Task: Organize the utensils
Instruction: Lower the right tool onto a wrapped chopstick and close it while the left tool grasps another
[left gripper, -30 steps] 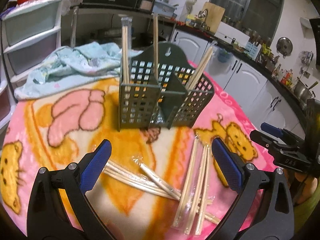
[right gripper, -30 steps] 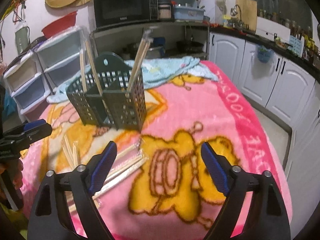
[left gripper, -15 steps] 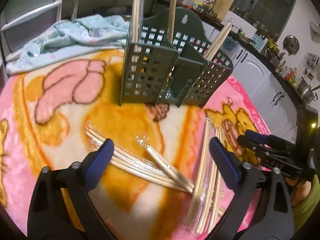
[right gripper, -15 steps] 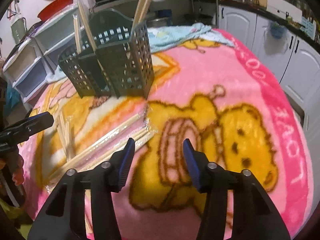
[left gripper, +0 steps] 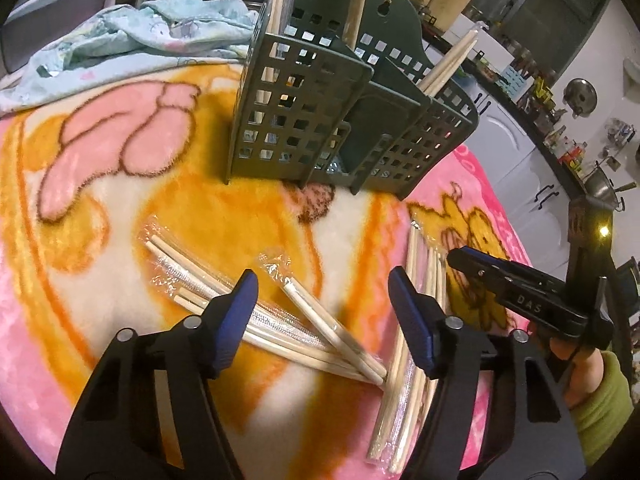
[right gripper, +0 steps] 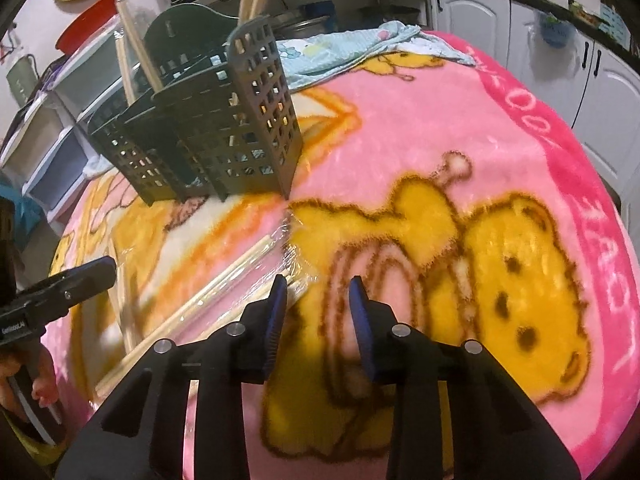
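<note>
Both hand-held grippers hang low over the loose chopsticks. The left gripper point(left gripper: 322, 312) has its jaws spread wide and holding nothing, straddling the wrapped chopstick pair point(left gripper: 328, 322) that lies slantwise across the blanket point(left gripper: 100, 208). The right gripper point(right gripper: 318, 306) shows its jaws part-way in, with a gap between them and nothing caught; its left finger point(right gripper: 278, 300) sits at the end of the cellophane-wrapped chopstick bundle point(right gripper: 224, 280), too blurred to say whether it touches.

By my reading, the step in hand is the pick-up: each gripper lines up on a wrapped pair before carrying it to the dark green utensil caddy point(left gripper: 340, 120), which stands upright further back on the blanket with several chopsticks already upright in its compartments. More wrapped pairs lie in two crossing heaps, one to the left point(left gripper: 208, 300), one to the right point(left gripper: 416, 340).

Next, the left jaws likely need to drop around one pair only and close across its width; slick wrappers and overlapping sticks could let a neighbour come along. A pale blue cloth point(left gripper: 132, 40) lies crumpled behind the caddy.
</note>
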`<state>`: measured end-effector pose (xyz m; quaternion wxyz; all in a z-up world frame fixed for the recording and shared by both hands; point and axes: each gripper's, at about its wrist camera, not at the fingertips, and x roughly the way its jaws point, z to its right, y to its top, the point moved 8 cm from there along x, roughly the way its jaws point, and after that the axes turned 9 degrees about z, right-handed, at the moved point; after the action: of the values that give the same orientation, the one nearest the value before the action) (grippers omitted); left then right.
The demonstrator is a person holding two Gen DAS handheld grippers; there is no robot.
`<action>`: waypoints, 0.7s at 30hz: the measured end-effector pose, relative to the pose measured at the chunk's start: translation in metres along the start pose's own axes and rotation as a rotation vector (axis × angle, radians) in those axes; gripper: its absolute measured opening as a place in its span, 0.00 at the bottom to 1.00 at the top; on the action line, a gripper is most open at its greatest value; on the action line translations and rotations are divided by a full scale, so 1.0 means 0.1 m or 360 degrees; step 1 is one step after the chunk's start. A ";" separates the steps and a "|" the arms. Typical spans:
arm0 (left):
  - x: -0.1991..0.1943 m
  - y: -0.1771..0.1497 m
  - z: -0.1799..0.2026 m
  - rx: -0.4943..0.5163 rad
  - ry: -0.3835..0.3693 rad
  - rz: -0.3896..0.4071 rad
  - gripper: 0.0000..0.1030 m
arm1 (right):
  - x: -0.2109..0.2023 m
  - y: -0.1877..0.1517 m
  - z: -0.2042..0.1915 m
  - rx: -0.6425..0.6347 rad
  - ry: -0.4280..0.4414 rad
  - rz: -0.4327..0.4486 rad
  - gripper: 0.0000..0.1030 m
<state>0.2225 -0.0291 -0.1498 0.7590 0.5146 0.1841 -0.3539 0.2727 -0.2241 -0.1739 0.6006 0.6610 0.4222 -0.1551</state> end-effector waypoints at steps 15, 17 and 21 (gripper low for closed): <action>0.13 0.01 -0.09 -0.0070 0.0017 -0.0063 0.26 | 0.13 0.01 0.00 0.0101 0.0079 -0.0051 0.17; 0.15 0.02 -0.09 -0.0065 0.0019 -0.0065 0.22 | 0.12 -0.01 0.00 0.0093 0.0083 -0.0052 0.13; 0.16 0.04 -0.11 -0.0060 0.0031 -0.0071 0.15 | 0.08 -0.02 0.00 0.0091 0.0093 -0.0043 0.07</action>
<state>0.2377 -0.0234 -0.1624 0.7586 0.4994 0.2094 -0.3622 0.2766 -0.2215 -0.1809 0.5666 0.6766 0.4438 -0.1557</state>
